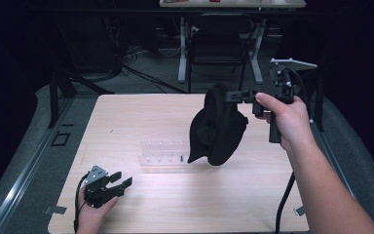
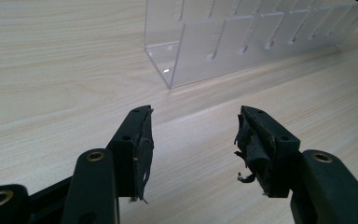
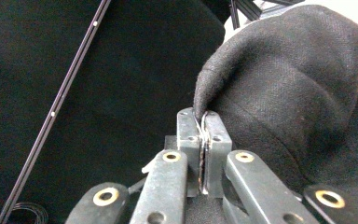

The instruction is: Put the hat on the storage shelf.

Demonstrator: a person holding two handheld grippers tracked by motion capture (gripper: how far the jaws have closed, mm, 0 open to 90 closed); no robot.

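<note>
The right gripper [image 1: 231, 95] pinches the edge of a soft black fabric hat [image 1: 216, 127], which hangs in the air above the right middle of the pale wooden table [image 1: 126, 117]. A clear acrylic slotted rack [image 1: 163, 151] lies just left of it. At the near left, the left gripper [image 1: 121, 180] rests with jaws wide, holding nothing.

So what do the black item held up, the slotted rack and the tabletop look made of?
Black item: soft matte fabric, felt-like or fleecy, since it droops in folds from the right tongs.
Rack: clear, glossy plastic, probably acrylic; see-through with bright edges.
Tabletop: pale wood or wood-look laminate, showing grain lines.
</note>
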